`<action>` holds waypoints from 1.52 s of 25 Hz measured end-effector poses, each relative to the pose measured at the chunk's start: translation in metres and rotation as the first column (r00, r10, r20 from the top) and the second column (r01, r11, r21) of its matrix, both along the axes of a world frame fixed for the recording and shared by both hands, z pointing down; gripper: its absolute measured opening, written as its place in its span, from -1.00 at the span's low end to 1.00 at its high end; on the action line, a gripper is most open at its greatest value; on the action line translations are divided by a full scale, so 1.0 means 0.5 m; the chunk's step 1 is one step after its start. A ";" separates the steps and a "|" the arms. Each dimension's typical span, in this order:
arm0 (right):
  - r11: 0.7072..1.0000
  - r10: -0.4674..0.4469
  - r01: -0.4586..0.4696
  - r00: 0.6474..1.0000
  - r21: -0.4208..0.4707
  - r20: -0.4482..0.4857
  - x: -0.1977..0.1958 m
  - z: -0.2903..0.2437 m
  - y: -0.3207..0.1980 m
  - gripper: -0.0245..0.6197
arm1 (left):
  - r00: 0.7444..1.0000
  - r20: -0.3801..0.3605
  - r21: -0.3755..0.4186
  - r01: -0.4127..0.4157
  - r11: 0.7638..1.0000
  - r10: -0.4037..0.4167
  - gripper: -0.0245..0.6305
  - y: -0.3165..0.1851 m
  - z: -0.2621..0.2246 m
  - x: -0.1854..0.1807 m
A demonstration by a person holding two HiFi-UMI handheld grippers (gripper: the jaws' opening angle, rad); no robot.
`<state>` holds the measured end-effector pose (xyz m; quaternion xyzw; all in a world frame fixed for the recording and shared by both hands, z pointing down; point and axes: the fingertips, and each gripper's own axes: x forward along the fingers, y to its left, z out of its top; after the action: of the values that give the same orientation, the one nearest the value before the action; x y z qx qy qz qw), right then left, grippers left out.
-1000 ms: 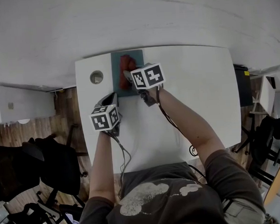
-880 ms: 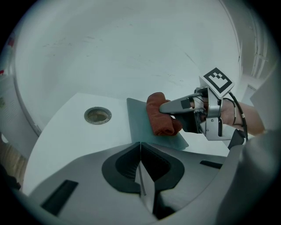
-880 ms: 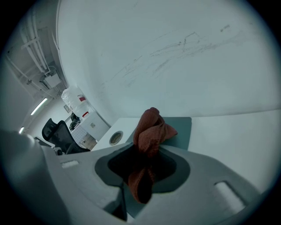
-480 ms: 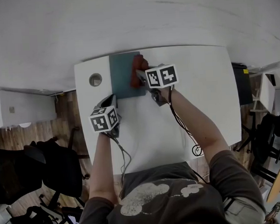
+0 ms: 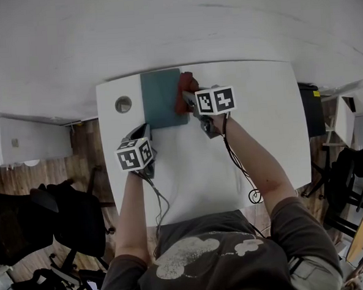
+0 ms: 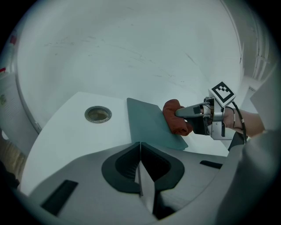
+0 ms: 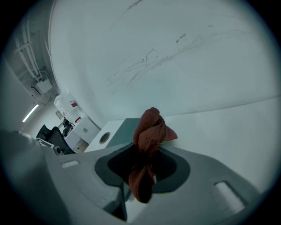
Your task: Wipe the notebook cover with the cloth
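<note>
A teal notebook (image 5: 161,98) lies flat at the far edge of the white table (image 5: 254,124). My right gripper (image 5: 188,98) is shut on a crumpled red cloth (image 5: 184,86), which rests at the notebook's right edge. In the right gripper view the cloth (image 7: 149,132) bulges out of the jaws, with the notebook (image 7: 124,133) to the left behind it. My left gripper (image 5: 142,131) is shut and holds nothing, at the notebook's near left corner. The left gripper view shows the notebook (image 6: 148,124) ahead, with the cloth (image 6: 176,117) and right gripper (image 6: 183,113) on its right side.
A round cable hole (image 5: 123,104) sits in the table left of the notebook. A white wall (image 5: 174,25) rises just behind the table. Black chairs (image 5: 63,216) stand on the wooden floor at the left. A white cabinet (image 5: 21,136) is further left.
My right gripper has dragged the cloth rightward across the cover, from its middle to its right edge. The left gripper has stayed in place.
</note>
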<state>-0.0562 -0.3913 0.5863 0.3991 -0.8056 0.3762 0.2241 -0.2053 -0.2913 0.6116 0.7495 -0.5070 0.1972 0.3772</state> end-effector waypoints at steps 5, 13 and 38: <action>1.000 -0.003 0.003 1.000 0.009 -0.028 0.004 -0.015 0.002 -0.58 | 1.000 -0.006 -0.001 -0.014 1.000 0.014 -0.92 0.003 -0.003 0.003; 0.996 -0.056 0.058 0.998 0.073 -0.030 -0.047 -0.095 0.013 -0.58 | 0.998 -0.003 0.003 -0.055 0.998 0.055 -0.92 0.013 -0.018 0.002; 0.978 -0.208 0.207 0.978 -0.027 -0.006 -0.277 -0.015 0.153 -0.58 | 0.999 -0.038 0.016 -0.017 1.000 0.018 -0.92 0.103 -0.040 -0.079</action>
<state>-0.1949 -0.3147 0.5786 0.3115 -0.8369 0.3596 0.2707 -0.2450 -0.2399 0.5918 0.7606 -0.4946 0.1820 0.3791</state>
